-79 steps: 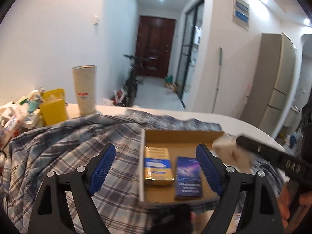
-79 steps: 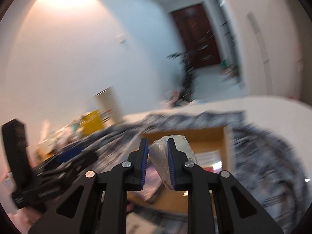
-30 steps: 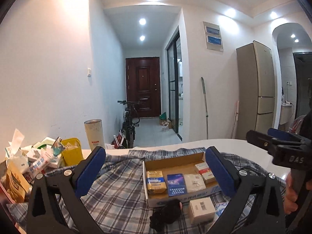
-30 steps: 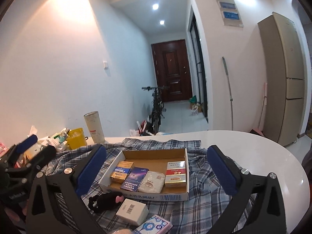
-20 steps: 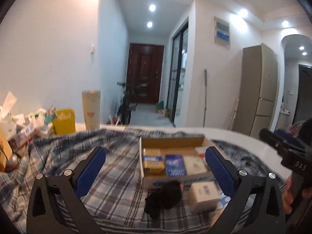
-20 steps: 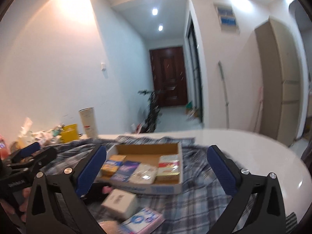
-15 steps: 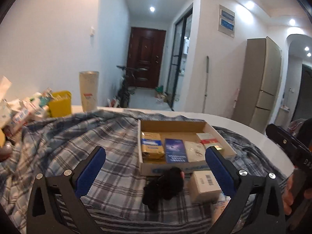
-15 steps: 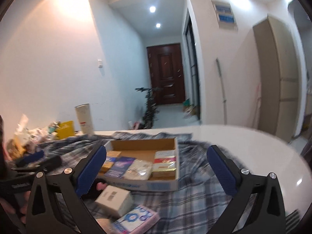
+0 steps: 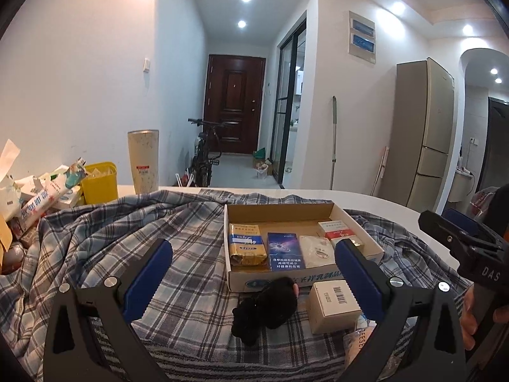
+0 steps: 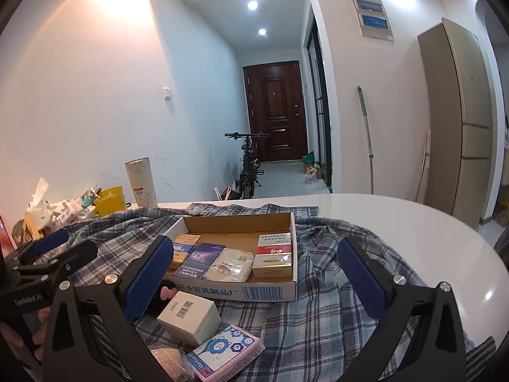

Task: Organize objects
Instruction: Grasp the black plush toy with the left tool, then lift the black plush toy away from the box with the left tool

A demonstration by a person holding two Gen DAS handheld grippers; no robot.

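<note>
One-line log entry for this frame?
left gripper open | right gripper open | shallow cardboard box holds four packs | white barcode carton outside

tray back half free, front crowded

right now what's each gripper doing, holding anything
Left gripper: open, holding nothing.
Right gripper: open, holding nothing.

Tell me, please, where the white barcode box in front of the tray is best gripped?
Likely across its two side faces, coming from above. The white barcode box lies flat on the plaid cloth, its top clear; the black plush sits near one side, so close the right tool carefully.
</note>
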